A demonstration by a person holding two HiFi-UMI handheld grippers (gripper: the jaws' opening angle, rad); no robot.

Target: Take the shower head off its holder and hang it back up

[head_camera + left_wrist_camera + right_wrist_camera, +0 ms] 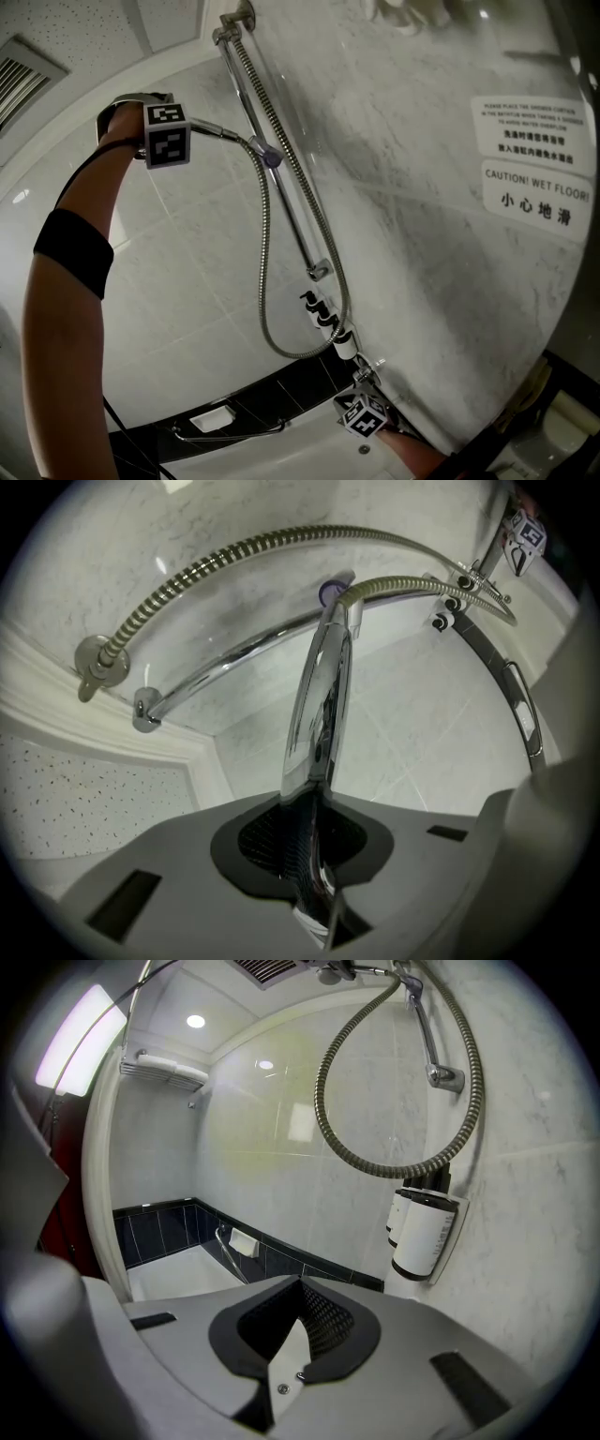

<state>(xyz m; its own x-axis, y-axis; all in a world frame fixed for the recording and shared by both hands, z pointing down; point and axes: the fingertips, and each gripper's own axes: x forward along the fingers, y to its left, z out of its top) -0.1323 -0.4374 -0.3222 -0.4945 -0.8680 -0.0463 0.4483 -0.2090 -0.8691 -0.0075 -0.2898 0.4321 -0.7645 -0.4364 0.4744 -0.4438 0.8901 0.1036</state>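
**Head view.** The left gripper (199,127) is raised high at upper left, with its jaws closed on the chrome shower head (225,132). The shower head runs level from the jaws to the holder (271,158) on the slide rail (298,211). This view does not show whether it is seated in the holder. The hose (263,281) hangs from that end in a deep loop. The right gripper (364,413) is low at the bottom edge, near the wall, just below the dispenser bottles (324,315). A soap tray (214,419) is fixed to the dark tile band. Its contents cannot be made out.

**Left gripper view.** The jaws are nearly together and clamp the wide end of the shower head. The narrow end, where the hose joins, meets the purple holder on the rail.

**Right gripper view.** The jaws are fully together with nothing between them and touch nothing. The dispenser bottles stand upright in a wall bracket (464,1232) just ahead and to the right, below the hose loop. Their fill level is not visible. The bathtub (173,1274) lies further back at left
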